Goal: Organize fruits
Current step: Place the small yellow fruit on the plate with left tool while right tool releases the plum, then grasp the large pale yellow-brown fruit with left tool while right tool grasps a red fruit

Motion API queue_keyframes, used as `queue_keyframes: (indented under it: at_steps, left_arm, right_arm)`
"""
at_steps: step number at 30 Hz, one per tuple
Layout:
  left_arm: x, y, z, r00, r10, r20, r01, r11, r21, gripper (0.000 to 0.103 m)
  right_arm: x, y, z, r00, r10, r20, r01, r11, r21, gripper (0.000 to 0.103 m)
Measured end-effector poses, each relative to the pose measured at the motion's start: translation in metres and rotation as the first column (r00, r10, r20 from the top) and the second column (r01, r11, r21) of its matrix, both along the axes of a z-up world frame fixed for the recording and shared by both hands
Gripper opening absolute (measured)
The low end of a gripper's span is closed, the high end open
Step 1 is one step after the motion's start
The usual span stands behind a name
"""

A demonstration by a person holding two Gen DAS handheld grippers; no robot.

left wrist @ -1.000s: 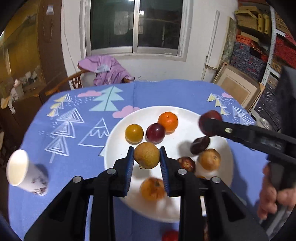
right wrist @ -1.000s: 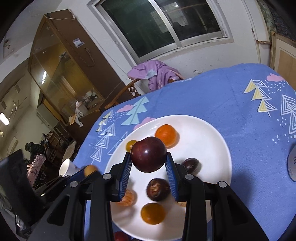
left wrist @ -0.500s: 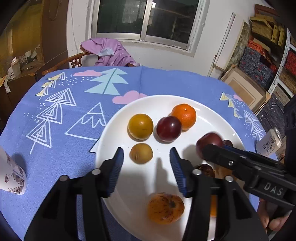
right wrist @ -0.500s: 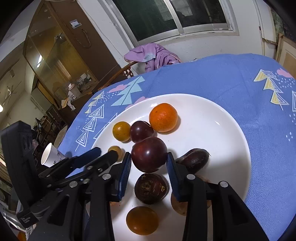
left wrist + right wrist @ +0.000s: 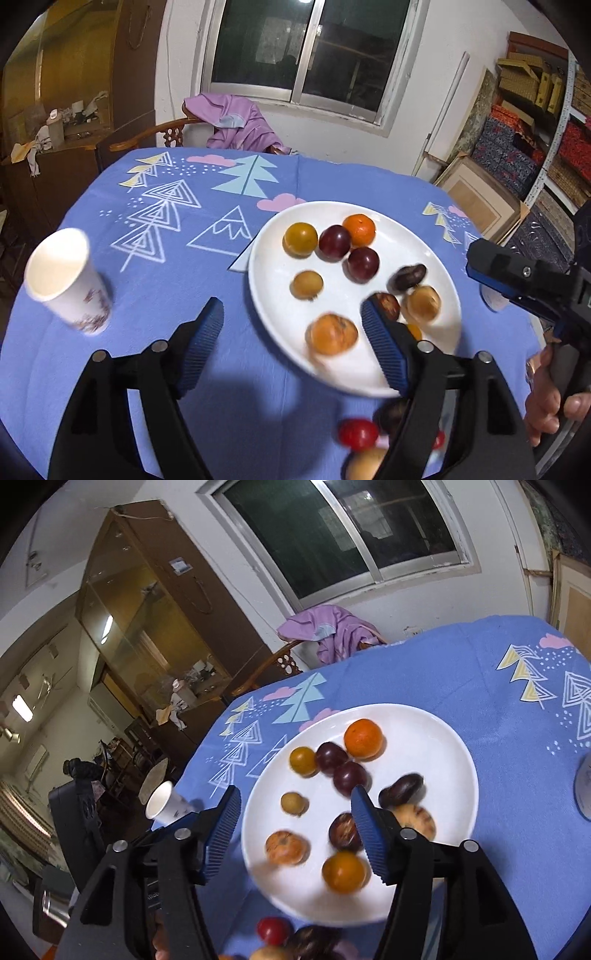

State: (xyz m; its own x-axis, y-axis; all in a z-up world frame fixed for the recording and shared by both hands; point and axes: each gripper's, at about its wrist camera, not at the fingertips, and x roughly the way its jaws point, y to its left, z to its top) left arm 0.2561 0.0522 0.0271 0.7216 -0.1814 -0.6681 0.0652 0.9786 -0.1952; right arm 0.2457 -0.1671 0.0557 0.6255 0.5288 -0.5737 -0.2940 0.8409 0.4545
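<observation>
A white plate [image 5: 266,295] [image 5: 436,731] on the blue tablecloth holds several fruits: an orange [image 5: 359,229] [image 5: 363,737], two dark red plums [image 5: 363,264] [image 5: 350,777], a yellow fruit [image 5: 300,238], a small tan fruit [image 5: 306,284] [image 5: 293,803] and brown ones. My left gripper [image 5: 291,334] is open and empty, above the plate's near left edge. My right gripper [image 5: 293,829] is open and empty, above the plate's near side. More fruits lie off the plate near the front edge, among them a red one [image 5: 357,434] [image 5: 272,929].
A white paper cup [image 5: 62,280] [image 5: 164,806] stands on the table at the left. A wooden chair with a purple cloth [image 5: 236,122] is behind the table. Stacked boxes [image 5: 517,155] line the right wall. A can [image 5: 583,786] stands at the right.
My right gripper has let go of the dark red plum, which now lies beside the other plum. Both grippers have opened wide and pulled back from the plate; the left released the tan fruit earlier.
</observation>
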Motion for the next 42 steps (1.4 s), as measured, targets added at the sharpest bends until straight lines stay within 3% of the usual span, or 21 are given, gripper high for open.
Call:
queue_keyframes:
  at_steps: [3,7,12,17,23,25,29,32,35,36,39,40,42]
  left_arm:
    - [-0.046,0.005,-0.001,1.000,-0.002,0.017,0.002,1.000,0.006,0.090]
    - [-0.101,0.001,-0.015,0.999,-0.046,0.022,0.045,0.997,0.068,0.091]
    - [-0.140,0.001,-0.039,0.999,-0.047,0.001,0.047,0.994,0.102,0.091]
    - [-0.144,-0.006,-0.045,0.998,-0.055,0.003,0.054,0.989,0.139,0.091]
    - [-0.133,-0.018,-0.056,0.996,-0.081,-0.040,0.087,0.979,0.183,0.091]
    - [-0.131,-0.022,-0.061,0.995,-0.087,-0.055,0.097,0.975,0.201,0.096]
    - [-0.133,-0.025,-0.060,0.996,-0.085,-0.028,0.089,0.960,0.264,0.099]
    - [-0.139,-0.018,-0.052,0.999,-0.033,0.038,0.018,0.940,0.341,0.099]
    - [-0.139,0.005,-0.045,0.990,0.102,0.102,-0.136,0.895,0.424,0.099]
    - [-0.137,0.015,-0.045,0.986,0.137,0.093,-0.163,0.897,0.410,0.099]
    - [-0.142,0.034,-0.039,0.991,0.117,0.060,-0.128,0.959,0.254,0.099]
    - [-0.146,0.032,-0.038,0.993,0.095,0.064,-0.107,0.967,0.233,0.099]
    - [-0.151,0.025,-0.043,0.996,0.068,0.056,-0.081,0.961,0.263,0.099]
  right_arm:
    - [-0.028,0.000,0.007,1.000,0.002,0.003,-0.002,0.998,-0.060,0.067]
    - [-0.075,-0.021,0.007,0.999,-0.033,0.024,0.035,0.996,-0.079,0.076]
    - [-0.122,-0.069,-0.024,0.991,-0.130,-0.004,0.130,0.991,-0.026,0.081]
    - [-0.121,-0.095,-0.043,0.981,-0.173,-0.091,0.177,0.983,0.041,0.081]
    - [-0.124,-0.096,-0.042,0.982,-0.167,-0.093,0.173,0.983,0.057,0.081]
    - [-0.123,-0.092,-0.040,0.982,-0.163,-0.090,0.168,0.984,0.052,0.082]
    - [-0.124,-0.090,-0.039,0.984,-0.157,-0.088,0.161,0.986,0.044,0.082]
    - [-0.123,-0.091,-0.039,0.983,-0.163,-0.087,0.167,0.985,0.048,0.082]
    - [-0.125,-0.095,-0.038,0.982,-0.169,-0.086,0.174,0.983,0.060,0.082]
    - [-0.125,-0.095,-0.037,0.982,-0.168,-0.085,0.174,0.983,0.063,0.082]
    - [-0.126,-0.095,-0.036,0.983,-0.162,-0.081,0.168,0.984,0.066,0.082]
    - [-0.127,-0.094,-0.035,0.984,-0.160,-0.078,0.165,0.984,0.064,0.082]
    - [-0.127,-0.094,-0.035,0.984,-0.159,-0.076,0.163,0.985,0.061,0.082]
